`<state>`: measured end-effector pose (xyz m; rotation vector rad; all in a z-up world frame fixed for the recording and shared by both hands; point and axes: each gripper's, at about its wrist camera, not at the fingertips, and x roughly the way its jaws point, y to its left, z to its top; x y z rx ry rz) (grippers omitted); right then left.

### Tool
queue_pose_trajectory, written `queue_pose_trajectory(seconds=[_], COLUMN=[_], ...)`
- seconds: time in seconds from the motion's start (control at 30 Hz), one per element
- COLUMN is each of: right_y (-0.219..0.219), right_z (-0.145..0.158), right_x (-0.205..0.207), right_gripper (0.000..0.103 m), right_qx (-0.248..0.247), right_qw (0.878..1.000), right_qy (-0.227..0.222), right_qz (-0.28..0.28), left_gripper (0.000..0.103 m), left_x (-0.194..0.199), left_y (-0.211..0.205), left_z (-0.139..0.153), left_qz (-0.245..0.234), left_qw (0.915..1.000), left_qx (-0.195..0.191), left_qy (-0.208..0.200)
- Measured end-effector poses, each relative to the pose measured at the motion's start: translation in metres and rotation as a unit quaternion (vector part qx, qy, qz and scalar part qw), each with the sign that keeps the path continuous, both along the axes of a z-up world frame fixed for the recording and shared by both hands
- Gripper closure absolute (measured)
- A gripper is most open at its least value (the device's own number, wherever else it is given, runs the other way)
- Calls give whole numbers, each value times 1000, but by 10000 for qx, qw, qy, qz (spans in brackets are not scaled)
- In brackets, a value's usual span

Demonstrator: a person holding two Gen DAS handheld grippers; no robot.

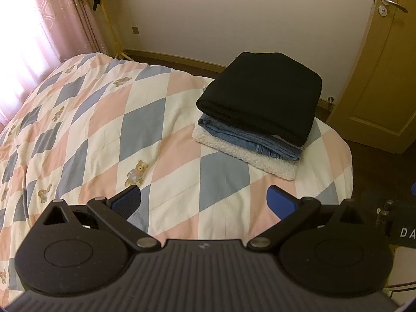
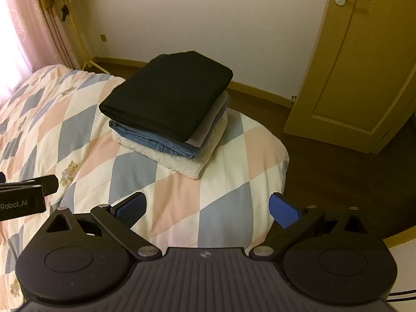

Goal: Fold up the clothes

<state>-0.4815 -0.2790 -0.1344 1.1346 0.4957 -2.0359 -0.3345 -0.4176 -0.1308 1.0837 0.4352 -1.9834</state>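
Observation:
A stack of folded clothes lies near the bed's far corner: a black garment [image 1: 262, 96] on top, blue jeans [image 1: 249, 140] under it, a white fleece [image 1: 247, 158] at the bottom. The stack also shows in the right wrist view, with the black garment [image 2: 166, 93], a grey layer [image 2: 208, 124], the jeans [image 2: 156, 140] and the fleece [image 2: 187, 163]. My left gripper [image 1: 205, 204] is open and empty above the quilt, short of the stack. My right gripper [image 2: 208, 209] is open and empty, also short of the stack.
The bed carries a checked quilt [image 1: 104, 119] of pink, blue and white with teddy bears. A wooden door [image 2: 358, 65] stands at the right, dark floor [image 2: 325, 171] beyond the bed's edge. Pink curtains [image 1: 39, 26] hang at the left. The left gripper's body [image 2: 23, 202] shows at the right view's left edge.

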Motion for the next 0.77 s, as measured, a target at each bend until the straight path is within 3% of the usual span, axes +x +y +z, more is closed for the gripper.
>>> queue_pose_trajectory(seconds=[0.77], right_y=[-17], right_z=[-8], right_x=[-20], right_gripper=[0], right_qx=[74], right_qw=[9999], right_qy=[-7], right_qz=[-92], left_gripper=[1], left_x=[-22], left_y=[-18], left_z=[-6], left_qz=[-114], left_qw=[9999], left_qx=[41], left_qy=[51])
